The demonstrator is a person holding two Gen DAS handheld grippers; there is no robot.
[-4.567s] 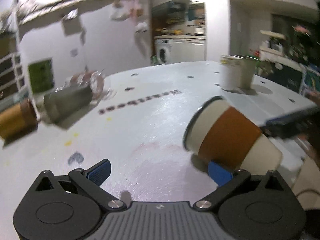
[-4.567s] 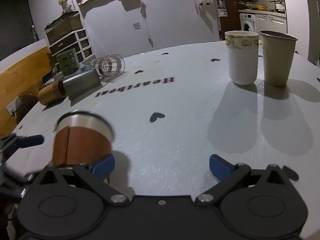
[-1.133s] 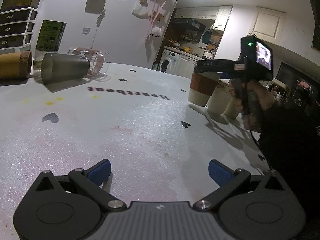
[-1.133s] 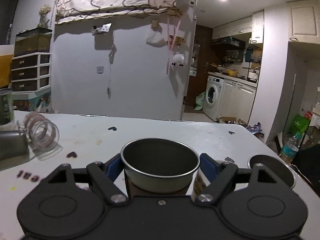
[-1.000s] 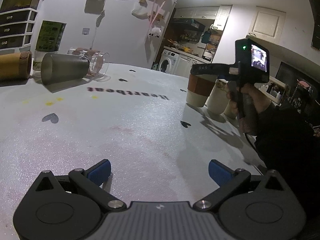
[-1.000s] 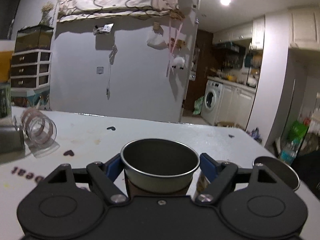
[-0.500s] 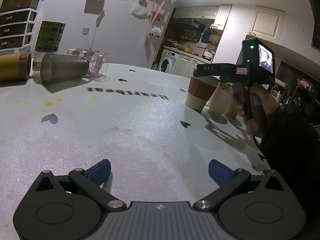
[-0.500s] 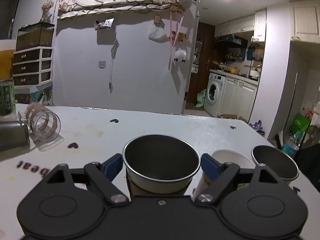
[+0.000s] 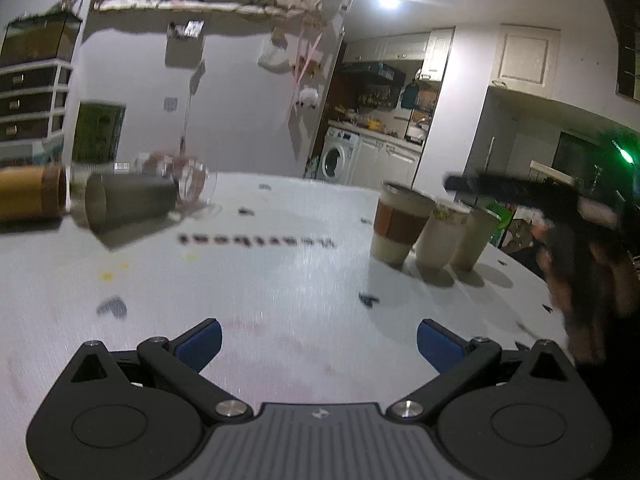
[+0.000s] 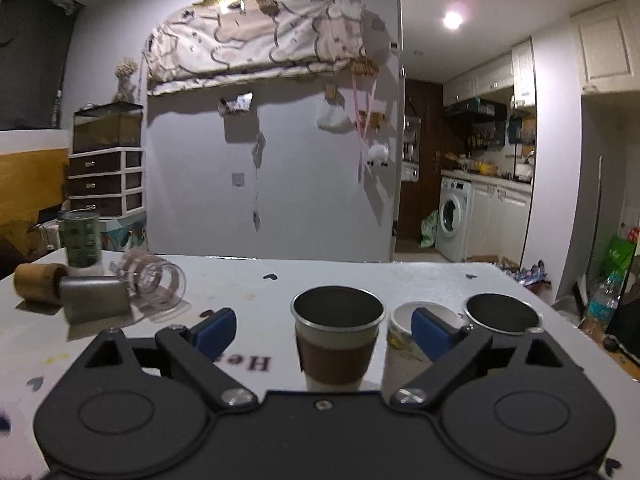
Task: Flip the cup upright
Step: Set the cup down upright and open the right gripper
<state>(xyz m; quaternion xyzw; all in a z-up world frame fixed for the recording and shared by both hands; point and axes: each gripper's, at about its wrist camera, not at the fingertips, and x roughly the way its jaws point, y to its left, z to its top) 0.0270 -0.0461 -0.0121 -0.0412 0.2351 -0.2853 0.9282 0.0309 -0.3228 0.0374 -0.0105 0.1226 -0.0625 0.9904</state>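
Observation:
The cup with the brown sleeve (image 10: 336,344) stands upright on the white table (image 10: 400,280), mouth up, beside a white cup (image 10: 404,332) and a grey cup (image 10: 500,316). My right gripper (image 10: 322,332) is open, its blue pads apart on either side of the sleeved cup and not touching it. In the left wrist view the same cup (image 9: 398,228) stands at the right of the table, with the right gripper (image 9: 512,192) above and behind it. My left gripper (image 9: 318,342) is open and empty over the table's near part.
On the left lie a grey metal cup (image 9: 128,204), a clear glass (image 9: 188,180) and a brown cylinder (image 9: 32,198), all on their sides. A green can (image 10: 82,244) stands behind them. The table edge runs along the right (image 9: 532,276).
My right gripper has opened and let go of the sleeved cup, which now stands on the table. The gripper has drawn back and up. My left gripper has stayed open and shifted slightly.

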